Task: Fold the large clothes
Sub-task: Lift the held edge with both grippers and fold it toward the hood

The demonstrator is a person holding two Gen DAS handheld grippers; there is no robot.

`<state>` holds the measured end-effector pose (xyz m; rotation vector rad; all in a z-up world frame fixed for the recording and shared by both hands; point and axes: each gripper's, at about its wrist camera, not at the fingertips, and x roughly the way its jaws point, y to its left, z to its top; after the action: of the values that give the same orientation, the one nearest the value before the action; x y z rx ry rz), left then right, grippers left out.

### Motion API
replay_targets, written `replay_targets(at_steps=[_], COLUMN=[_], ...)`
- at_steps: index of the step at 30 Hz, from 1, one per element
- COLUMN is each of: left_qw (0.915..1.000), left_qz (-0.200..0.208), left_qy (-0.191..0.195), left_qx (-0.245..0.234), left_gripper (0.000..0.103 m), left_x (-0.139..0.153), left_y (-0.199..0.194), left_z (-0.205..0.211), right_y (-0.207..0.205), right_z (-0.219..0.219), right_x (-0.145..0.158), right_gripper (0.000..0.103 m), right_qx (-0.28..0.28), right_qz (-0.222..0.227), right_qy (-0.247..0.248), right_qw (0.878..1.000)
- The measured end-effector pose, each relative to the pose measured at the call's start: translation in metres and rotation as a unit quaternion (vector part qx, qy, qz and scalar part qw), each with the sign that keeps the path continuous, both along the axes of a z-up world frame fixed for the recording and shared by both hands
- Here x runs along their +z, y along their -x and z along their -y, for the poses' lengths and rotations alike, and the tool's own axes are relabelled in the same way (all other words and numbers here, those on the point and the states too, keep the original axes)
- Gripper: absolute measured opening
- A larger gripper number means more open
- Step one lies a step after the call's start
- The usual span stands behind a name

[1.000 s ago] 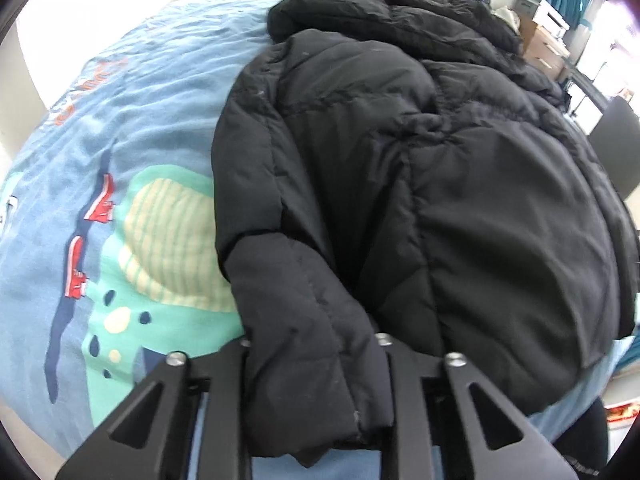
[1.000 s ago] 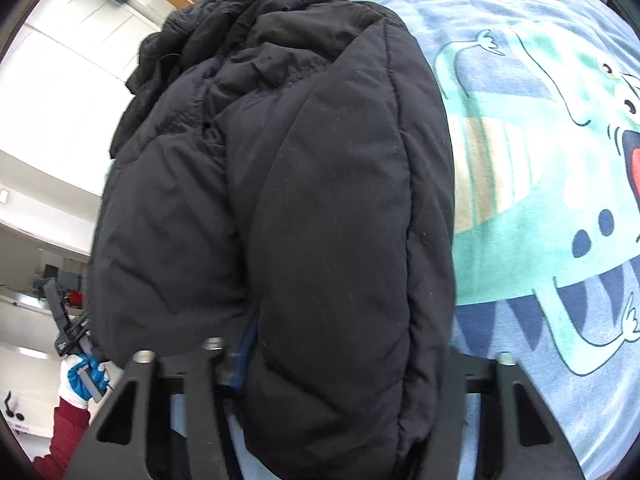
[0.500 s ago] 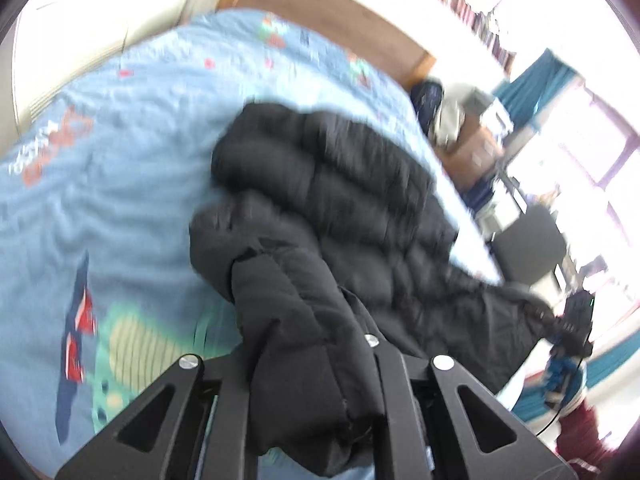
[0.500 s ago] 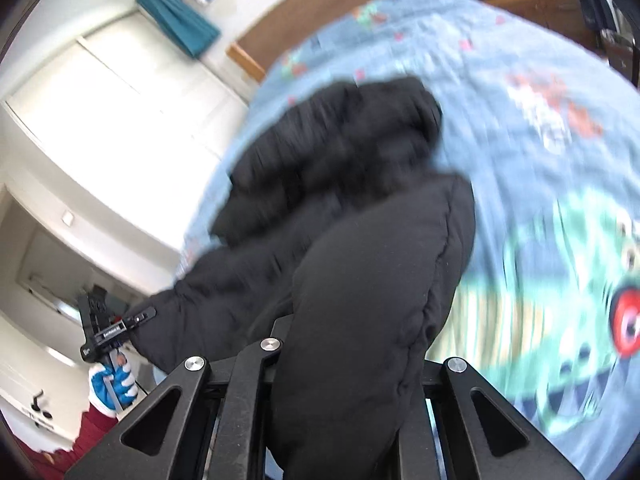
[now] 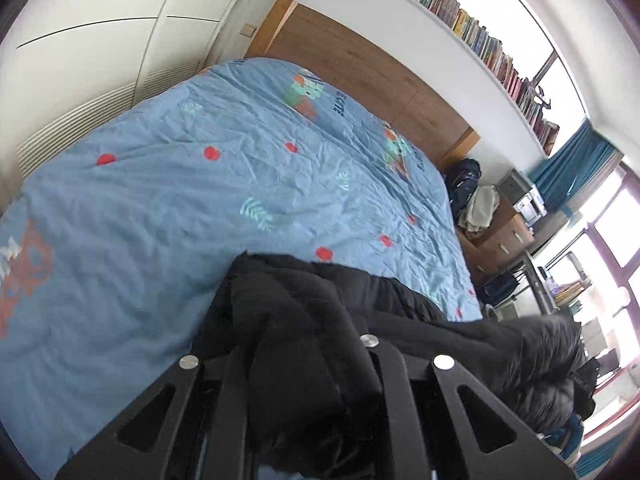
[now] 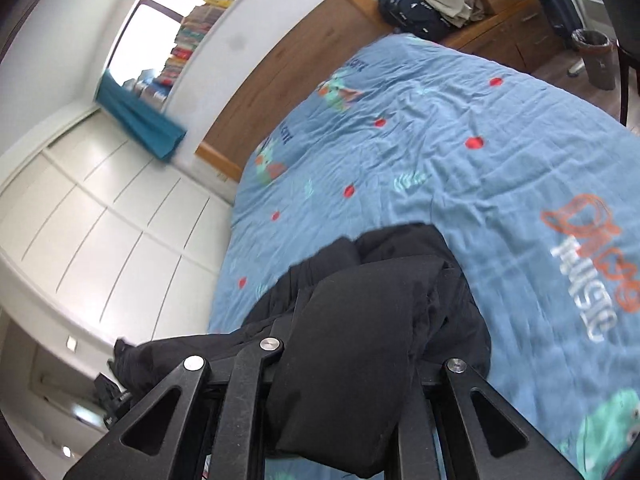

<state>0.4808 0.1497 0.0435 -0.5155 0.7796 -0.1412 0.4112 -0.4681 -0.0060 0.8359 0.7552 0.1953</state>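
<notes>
A: Jacket (image 5: 320, 320), black and puffy, fills the lower middle of the left wrist view, bunched up over the blue bedspread (image 5: 200, 200).

B: And the left gripper (image 5: 308, 364)?

A: Its fingers (image 5: 224, 400) are closed down on a thick fold of the jacket, the padding bulging between them at the bottom of the frame.

B: Same on the other side?

A: Yes. In the right wrist view the right gripper (image 6: 344, 360) has its fingers (image 6: 244, 392) pressed against a fat roll of the jacket (image 6: 360, 340), lower centre. They are held fairly wide by the bulk of the cloth.

B: Where does the rest of the jacket go?

A: In the left view it trails off to the lower right, past the edge of the bed. In the right view it runs to the lower left.

B: Anything else around?

A: A wooden headboard (image 5: 360, 68) in the upper middle, a row of books (image 5: 480, 40) on a shelf at upper right, and a dresser (image 5: 500, 240) at the right edge with clothes piled on it.
</notes>
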Motion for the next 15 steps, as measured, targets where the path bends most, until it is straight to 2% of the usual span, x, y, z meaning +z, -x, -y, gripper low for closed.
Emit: replay_targets(at_steps=[5,9,12,15], left_qw=[0.9992,0.9955,0.9907,0.9878], left_qz=[-0.036,-0.09,-0.134,-0.154], left_qy=[0.001,-0.022,-0.004,0.006], left_qx=[0.013,0.022,0.022,0.023], left_gripper=[0.012,0.016,0.021,0.025], left_x=[-0.032,-0.083,-0.135,-0.169], left_y=[-0.09,-0.154,-0.178,-0.187], left_z=[0.001,0.012,0.022,0.03], right_y=[-0.083,-0.133,-0.156,-0.171], right_z=[0.012,0.015,0.015,0.013], right_x=[-0.031,-0.077,-0.119,-0.156], right_gripper=[0.015,0.017,0.017,0.017], right_qx=[-0.021,-0.035,-0.038,-0.036], right_qz=[-0.045,-0.102,-0.154,-0.19], right_qy=[-0.018,-0.015,-0.007,-0.013], right_qw=[0.999,0.994,0.987,0.981])
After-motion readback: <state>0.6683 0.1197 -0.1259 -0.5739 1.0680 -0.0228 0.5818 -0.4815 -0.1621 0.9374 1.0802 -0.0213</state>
